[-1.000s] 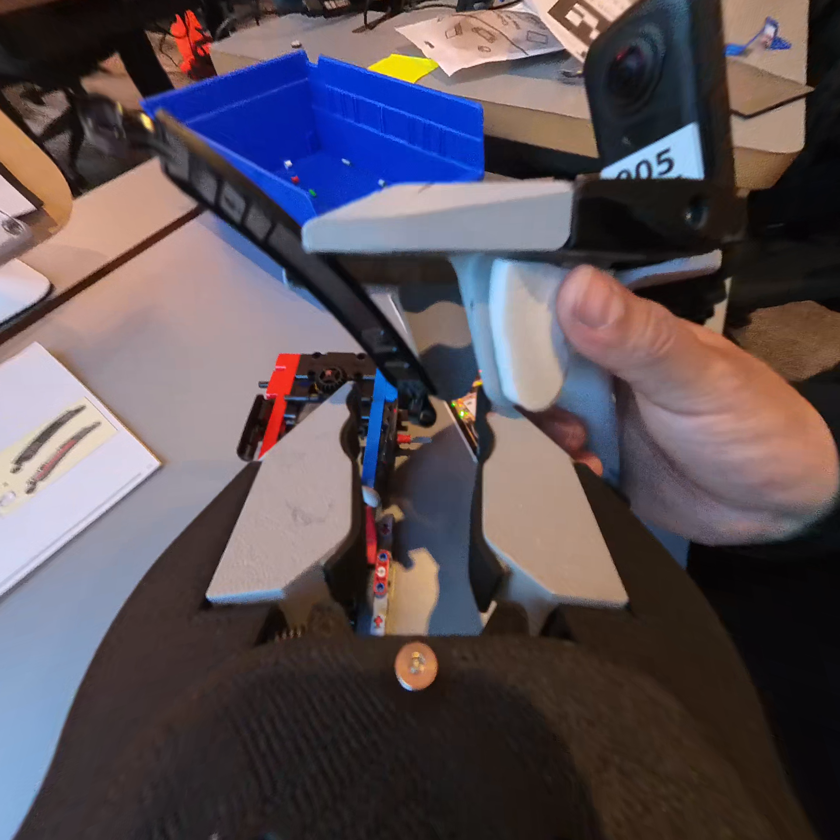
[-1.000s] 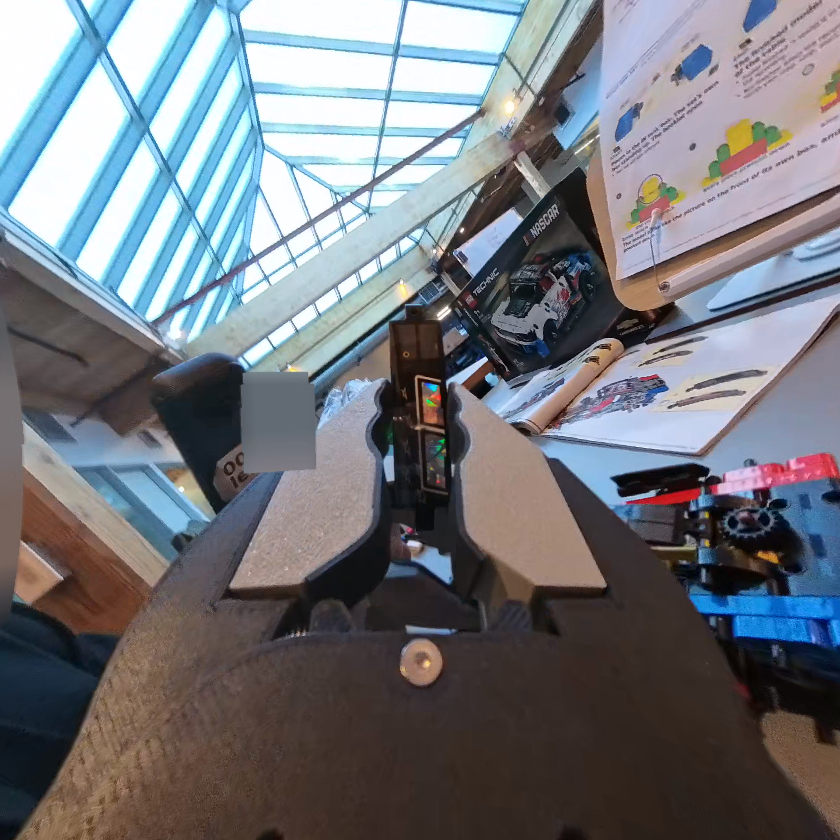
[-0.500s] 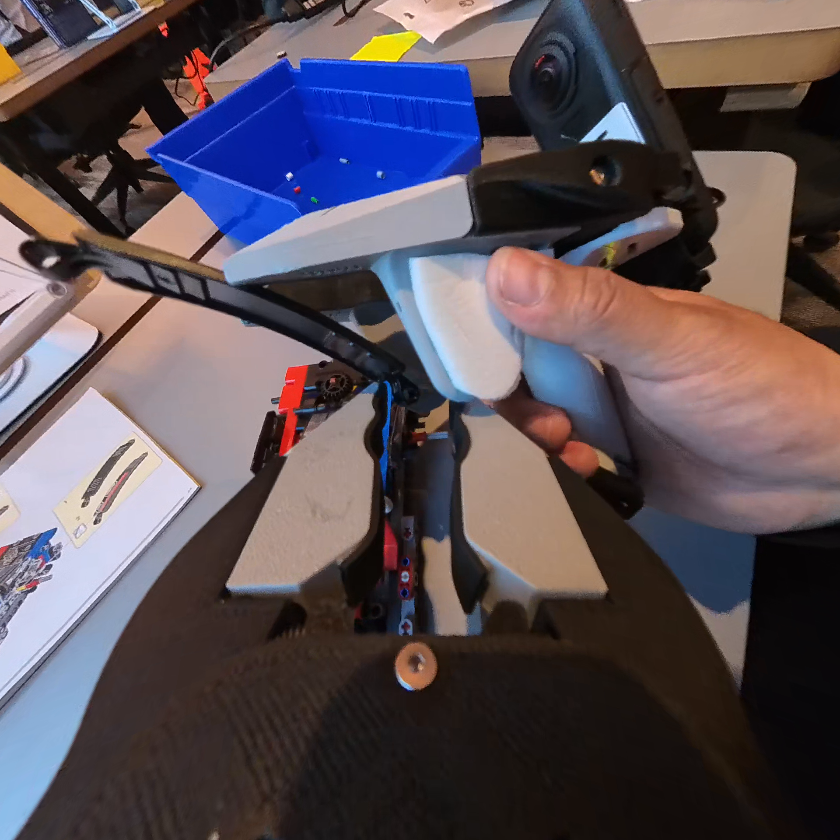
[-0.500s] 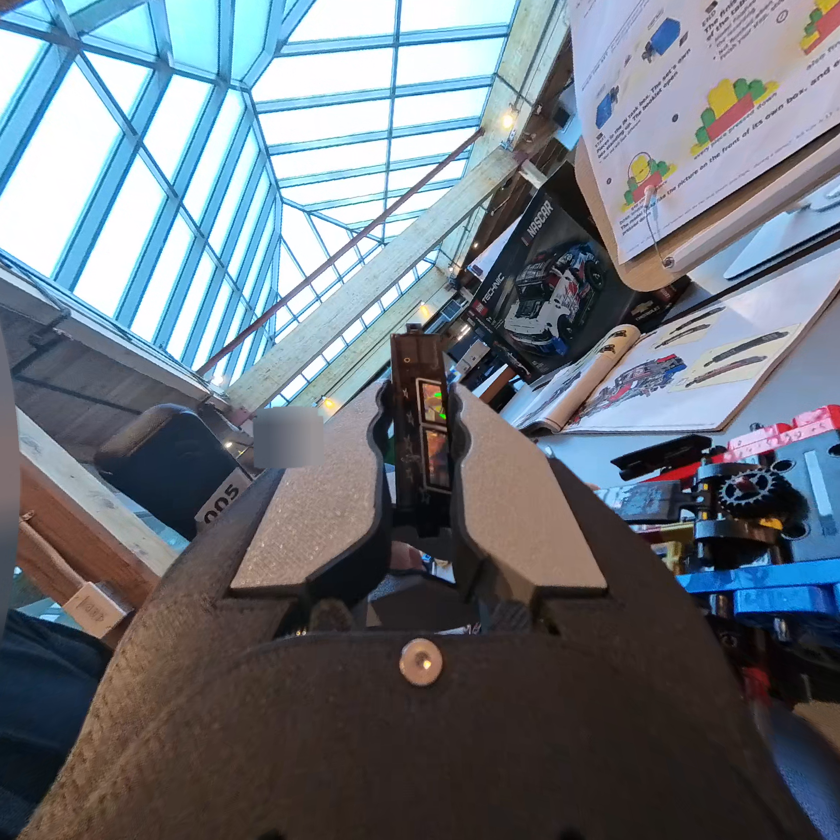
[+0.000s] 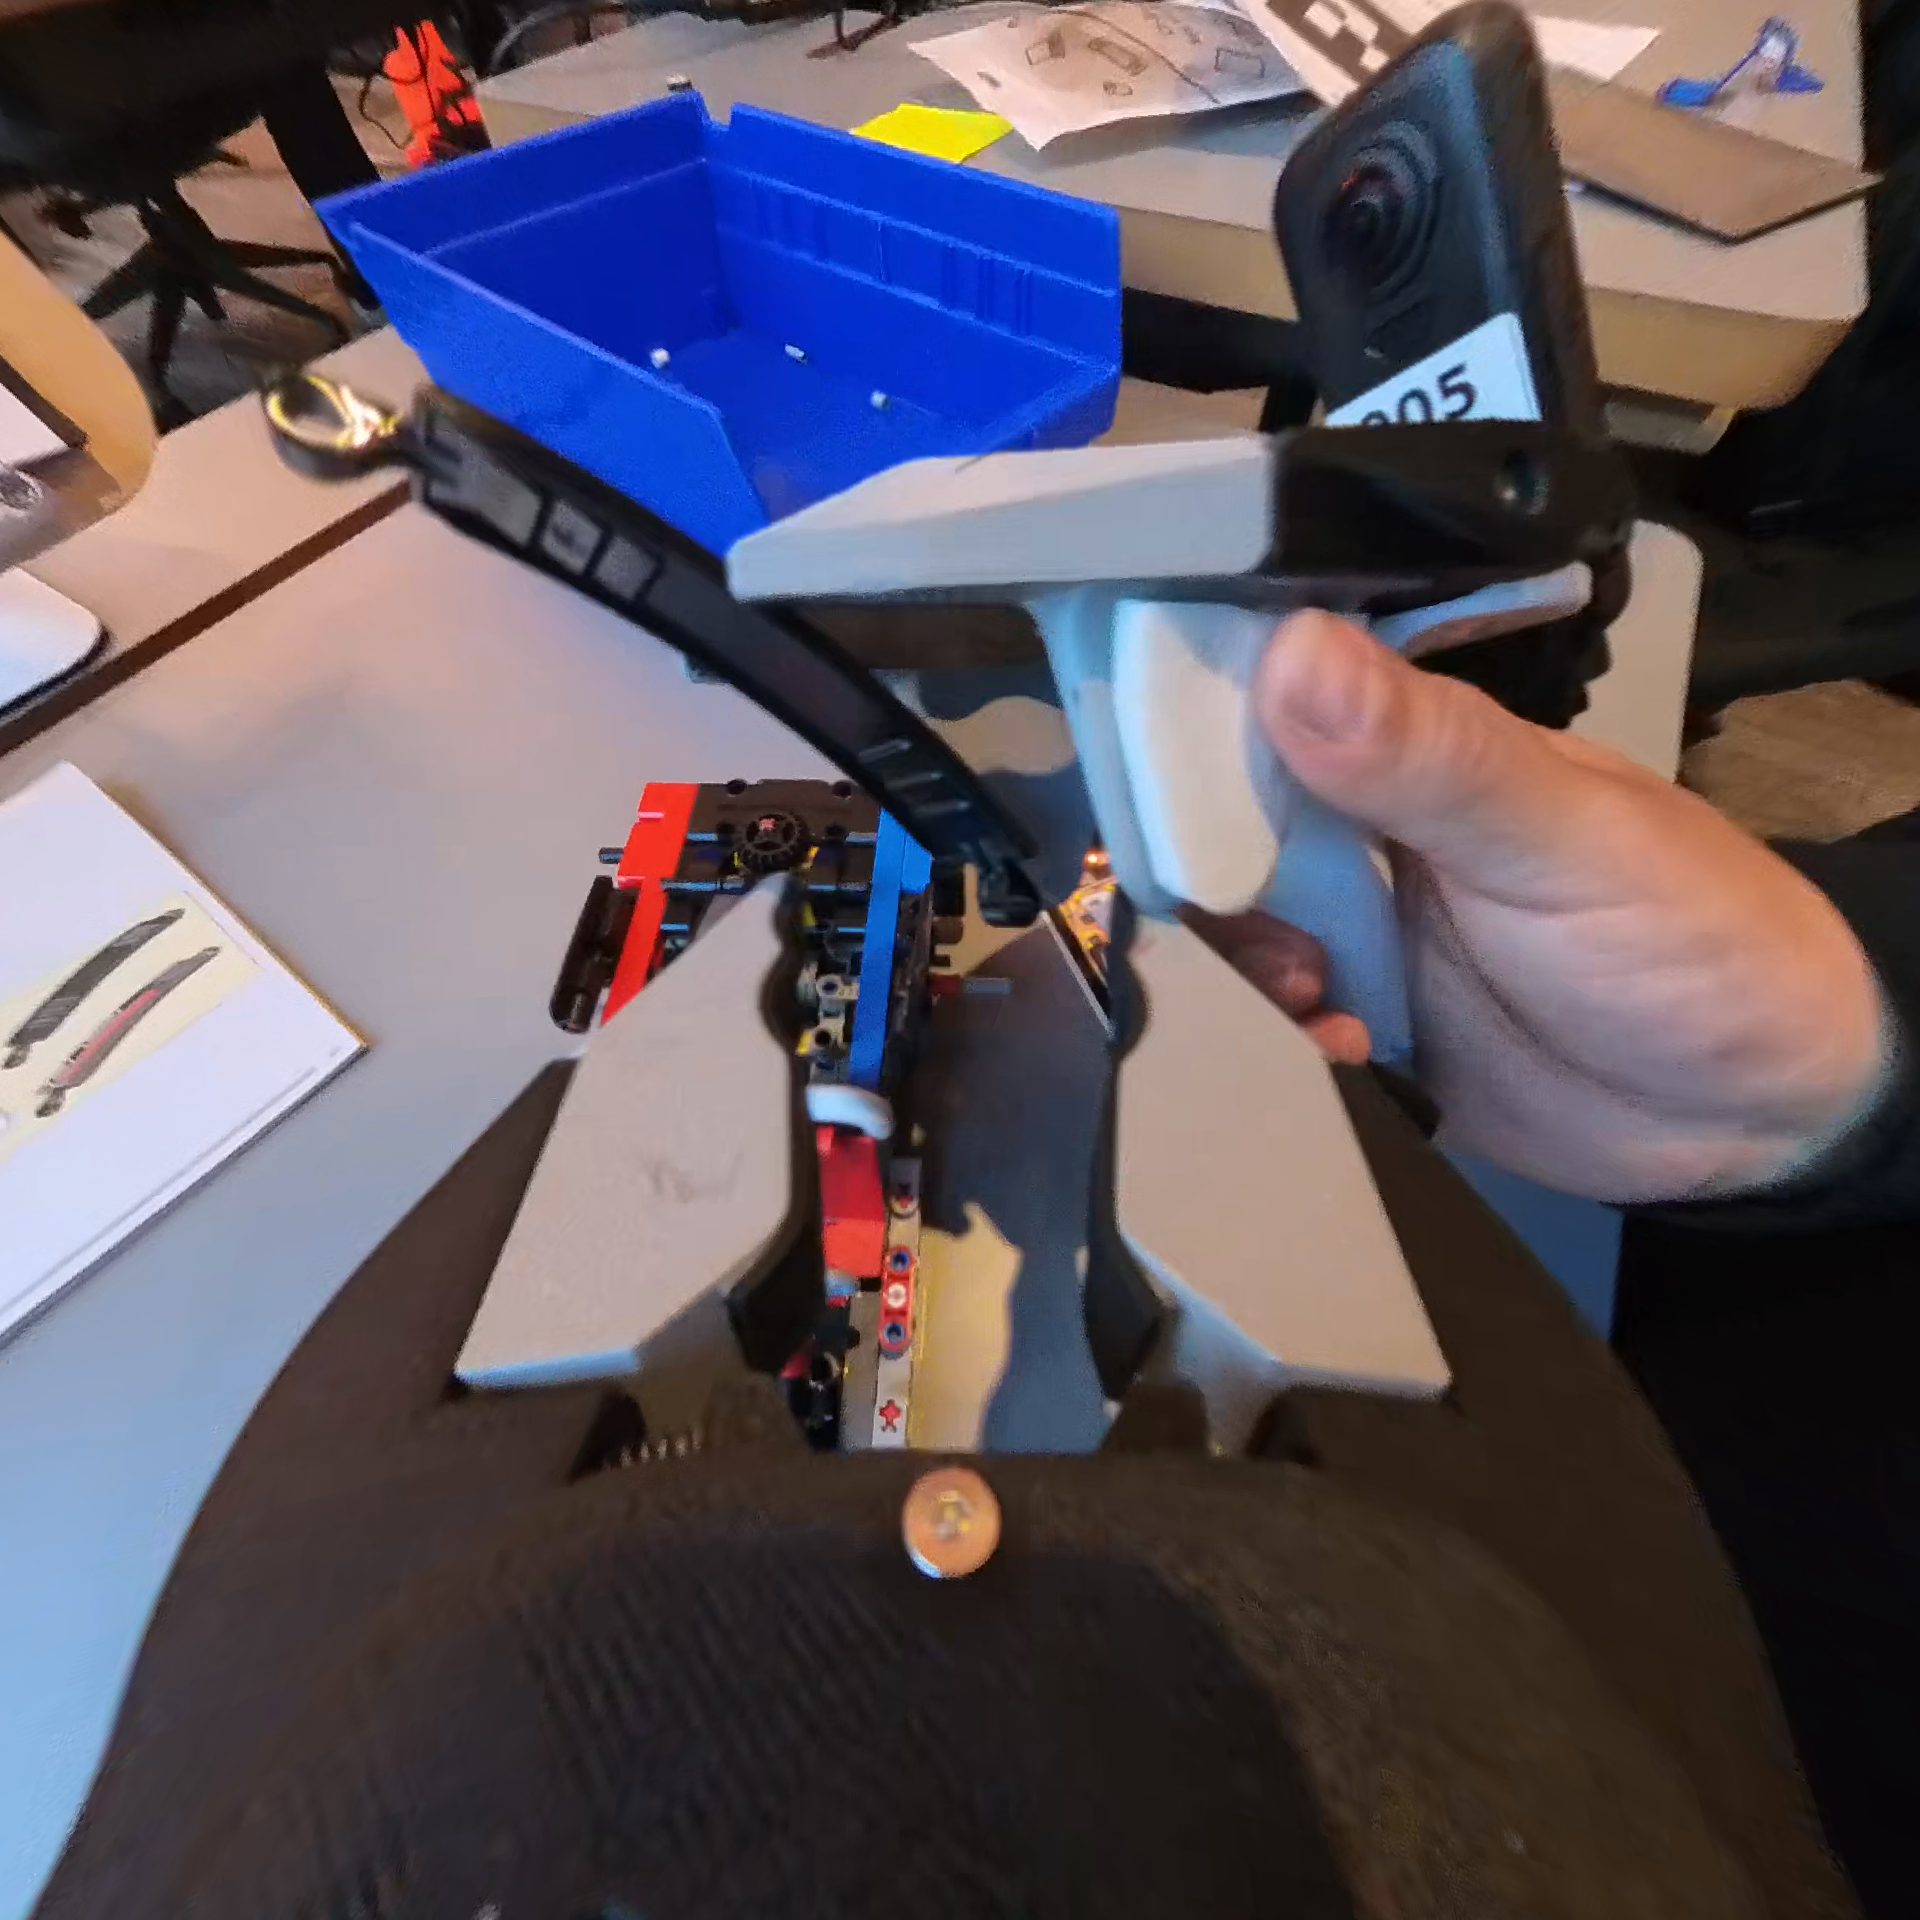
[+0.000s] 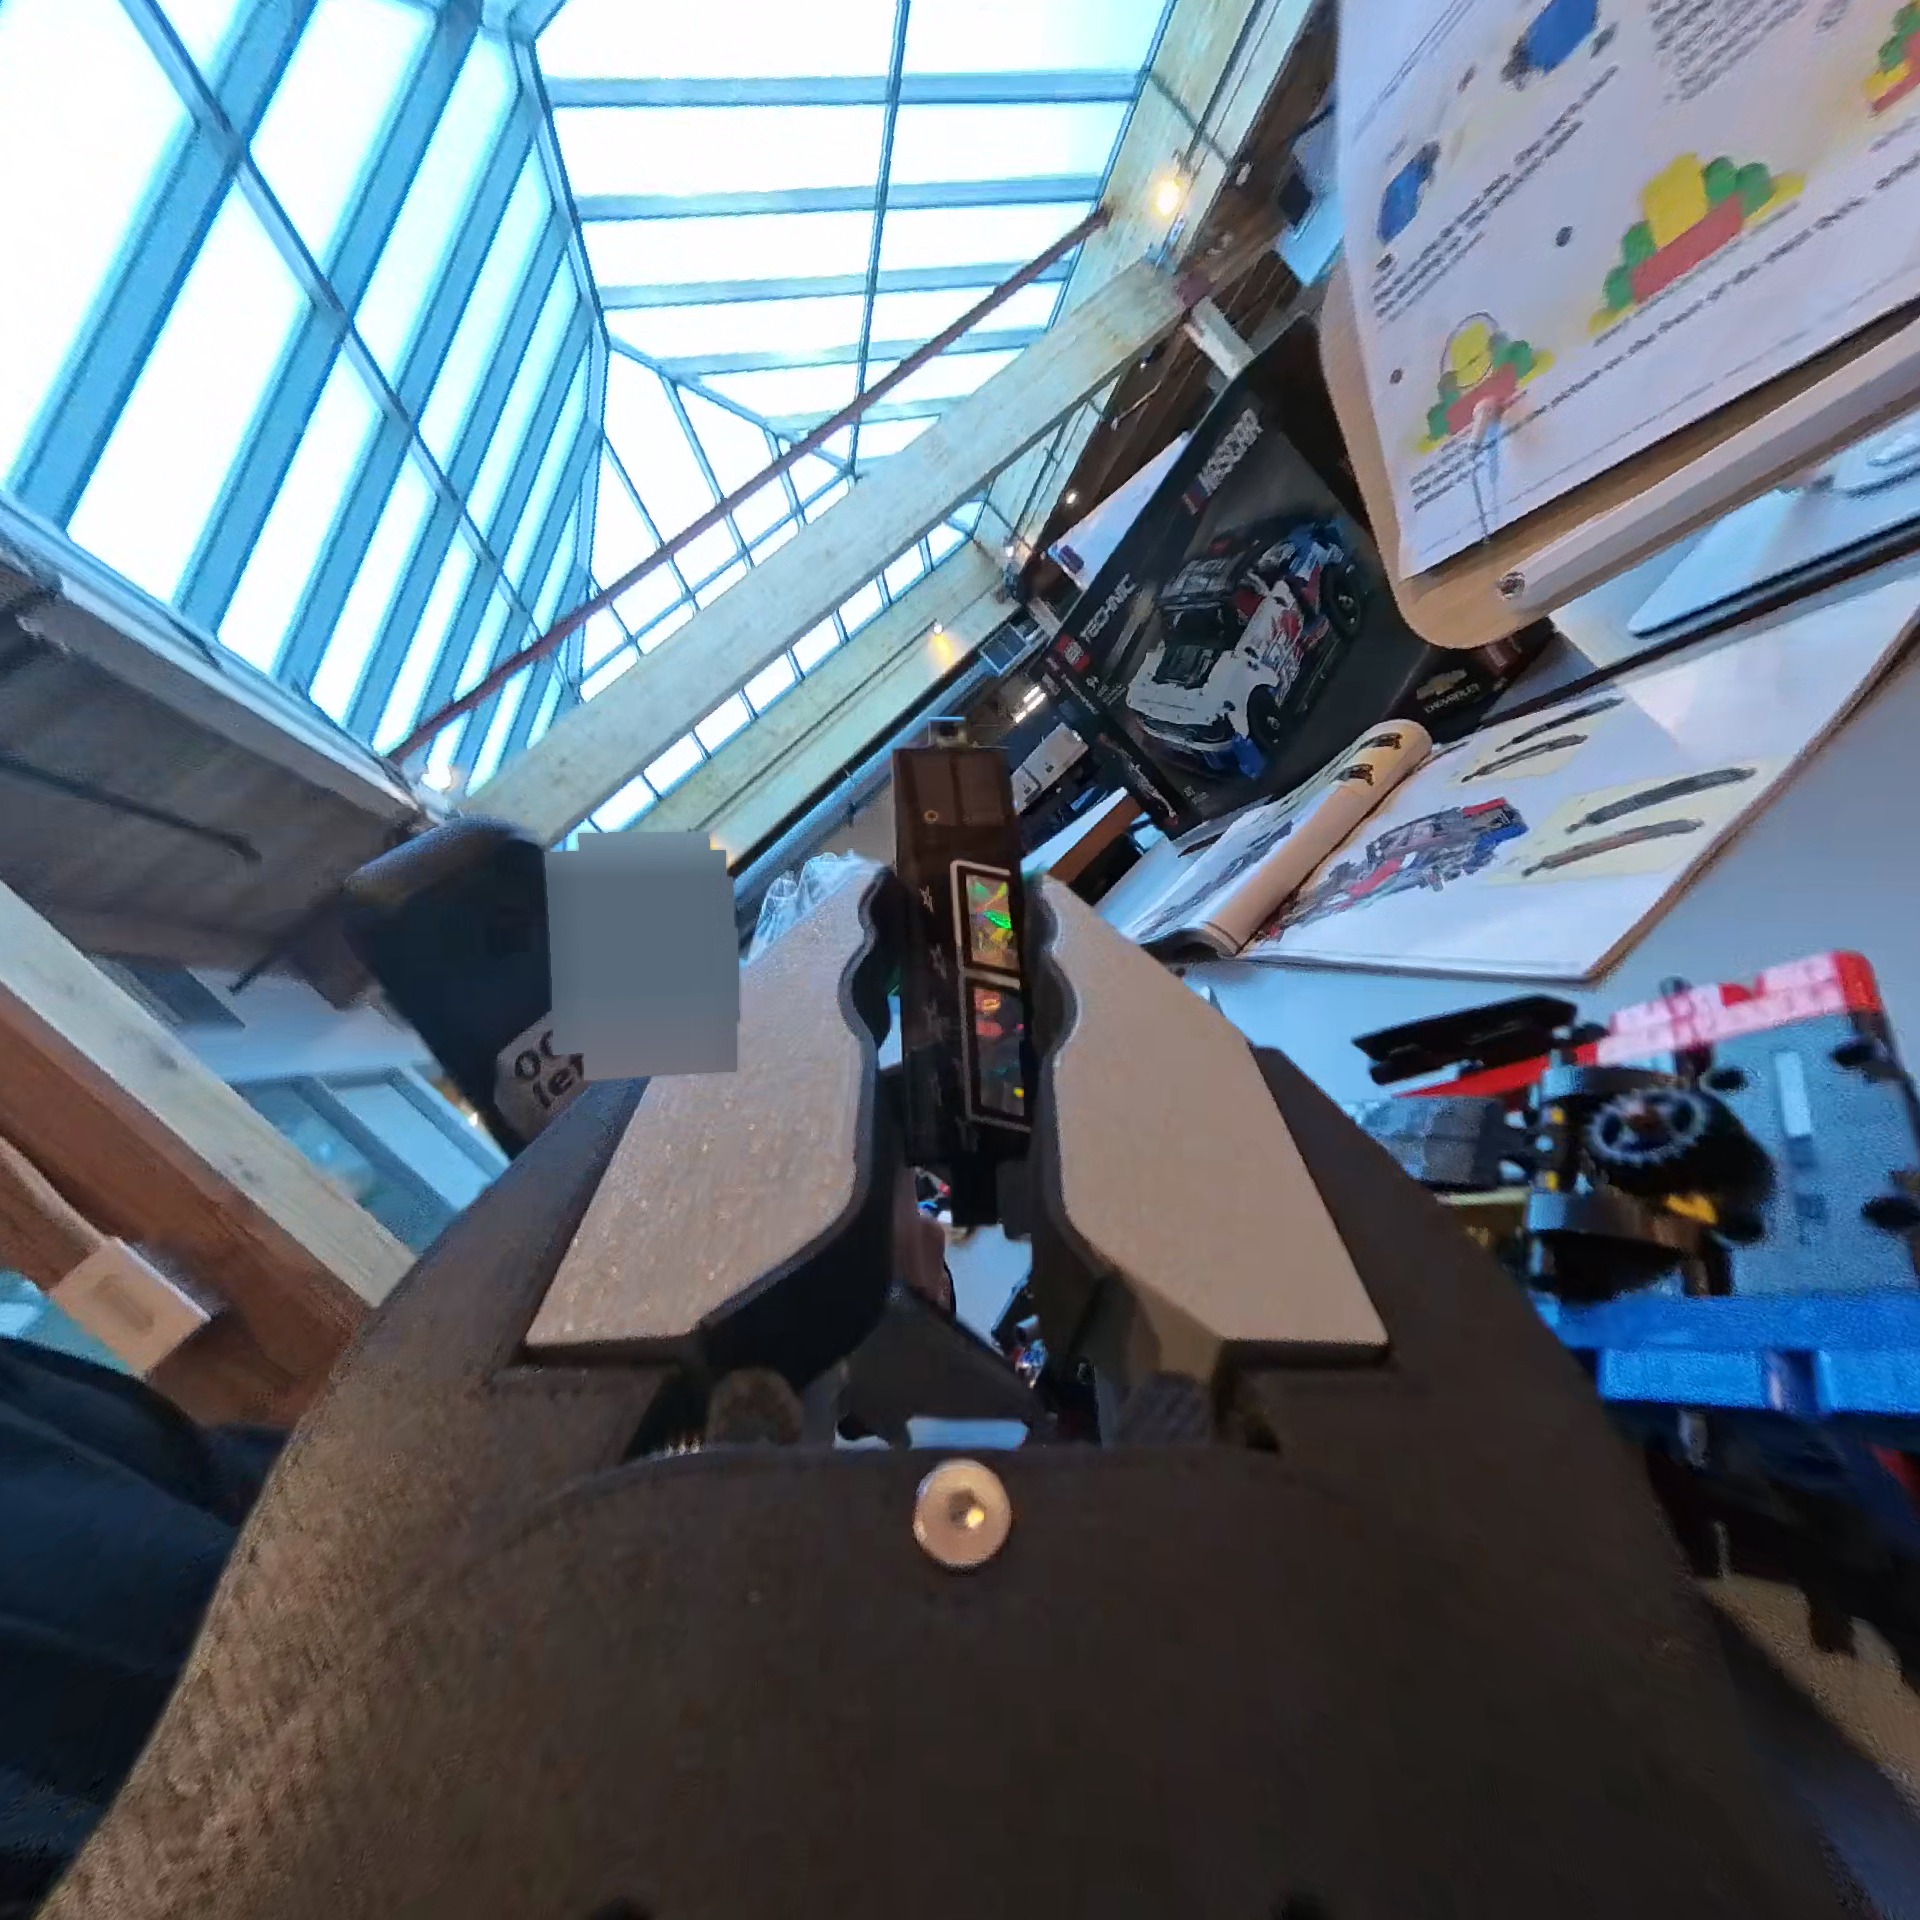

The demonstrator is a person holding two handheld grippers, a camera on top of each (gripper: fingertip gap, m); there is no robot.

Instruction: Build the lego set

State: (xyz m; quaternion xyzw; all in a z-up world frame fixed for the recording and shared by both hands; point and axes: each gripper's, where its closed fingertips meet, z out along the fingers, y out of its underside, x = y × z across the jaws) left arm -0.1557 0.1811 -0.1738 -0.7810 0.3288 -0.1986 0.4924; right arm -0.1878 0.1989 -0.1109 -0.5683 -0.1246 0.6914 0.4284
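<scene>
Right gripper (image 6: 961, 997) jaws clamp a black curved panel (image 5: 727, 613) — its lower end hidden; left gripper (image 5: 940, 977) jaws apart around the chassis (image 5: 821, 914).

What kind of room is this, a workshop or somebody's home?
Probably a shared workshop or office: a glass roof on timber beams, several grey desks, and a blue parts bin beside an open instruction booklet.

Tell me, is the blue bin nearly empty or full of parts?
Nearly empty. The blue bin shows its bare floor, with only a few tiny pieces lying on it.
</scene>
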